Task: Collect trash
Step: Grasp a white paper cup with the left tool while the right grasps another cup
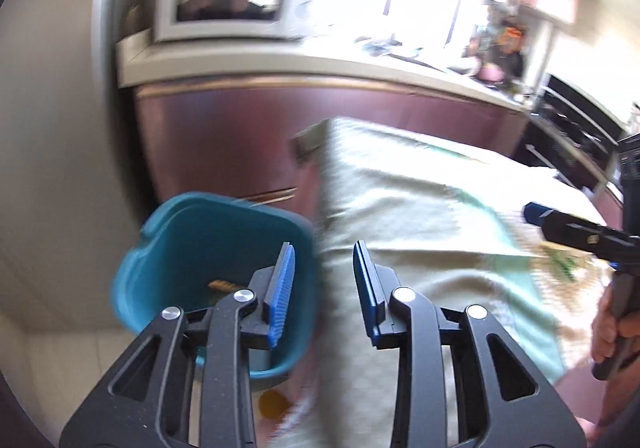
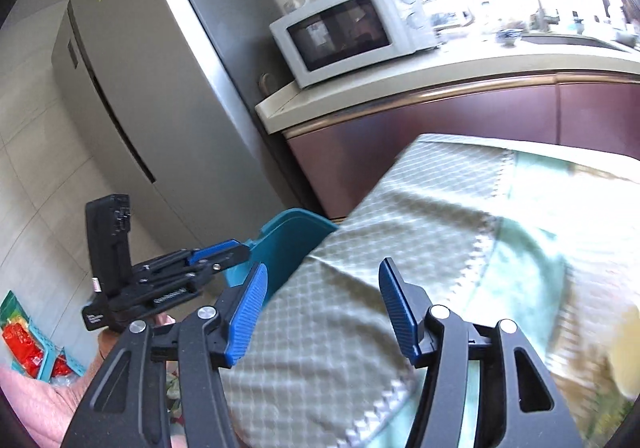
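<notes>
Two black arms with blue pads sit closest in the left wrist view: the left gripper [image 1: 324, 276]. Its jaws stand a little apart and nothing is between them. Just under its left pad is a teal bin [image 1: 192, 244], standing on the floor beside the tabletop [image 1: 420, 200]. A small brown scrap [image 1: 218, 283] lies inside the bin. On the floor below the bin is a blurry orange round thing [image 1: 274, 404].

A pale green cloth [image 2: 360, 312] with a diamond pattern covers the tabletop. In the right wrist view, the right gripper [image 2: 320, 288] hangs over the near edge of this cloth. Its jaws are wider apart than the left ones, and they hold nothing. The cloth under it looks bare. A hand [image 1: 612, 324] holds this gripper at the right edge of the left view.

Behind the tabletop is a dark red cupboard [image 2: 440, 120] with a cream top. A white microwave [image 2: 352, 28] stands on it, next to a tall grey fridge [image 2: 152, 80]. Far left on the floor are red packets [image 2: 24, 344] in a blue tray.
</notes>
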The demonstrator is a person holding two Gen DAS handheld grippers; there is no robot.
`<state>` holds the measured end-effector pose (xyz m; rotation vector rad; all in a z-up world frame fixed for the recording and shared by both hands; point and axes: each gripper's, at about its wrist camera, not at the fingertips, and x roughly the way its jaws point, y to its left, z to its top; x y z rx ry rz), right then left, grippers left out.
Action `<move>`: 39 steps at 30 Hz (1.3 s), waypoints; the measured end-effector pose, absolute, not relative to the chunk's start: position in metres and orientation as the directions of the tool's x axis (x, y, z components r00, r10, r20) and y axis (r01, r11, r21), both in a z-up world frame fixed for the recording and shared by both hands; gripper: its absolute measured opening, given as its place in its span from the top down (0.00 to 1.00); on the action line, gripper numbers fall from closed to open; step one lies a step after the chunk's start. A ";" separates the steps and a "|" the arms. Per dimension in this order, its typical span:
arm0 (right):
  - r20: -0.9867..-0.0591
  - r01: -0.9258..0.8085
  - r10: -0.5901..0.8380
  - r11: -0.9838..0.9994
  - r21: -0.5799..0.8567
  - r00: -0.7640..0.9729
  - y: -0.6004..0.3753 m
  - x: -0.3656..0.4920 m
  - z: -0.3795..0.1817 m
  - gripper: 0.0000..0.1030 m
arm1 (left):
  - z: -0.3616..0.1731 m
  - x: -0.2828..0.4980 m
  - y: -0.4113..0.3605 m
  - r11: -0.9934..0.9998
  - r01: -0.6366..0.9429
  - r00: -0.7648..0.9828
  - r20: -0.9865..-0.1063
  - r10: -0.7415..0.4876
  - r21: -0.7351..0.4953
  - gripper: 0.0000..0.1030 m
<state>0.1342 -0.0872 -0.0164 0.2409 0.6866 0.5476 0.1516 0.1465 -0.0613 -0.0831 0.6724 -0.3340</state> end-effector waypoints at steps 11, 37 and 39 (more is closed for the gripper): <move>-0.514 -0.143 0.330 0.918 0.370 0.791 -0.211 0.065 -0.017 0.45 | -0.049 0.127 0.011 0.790 0.568 0.570 -0.582 -0.581 -0.232 0.66; -0.508 0.147 0.207 0.808 0.570 0.836 -0.421 0.062 -0.081 0.43 | -0.078 0.160 -0.196 0.617 0.705 0.284 -0.659 -0.696 -0.348 0.72; -0.495 0.114 0.236 0.808 0.578 0.837 -0.415 0.059 -0.078 0.44 | -0.079 0.164 -0.201 0.610 0.709 0.272 -0.659 -0.701 -0.355 0.76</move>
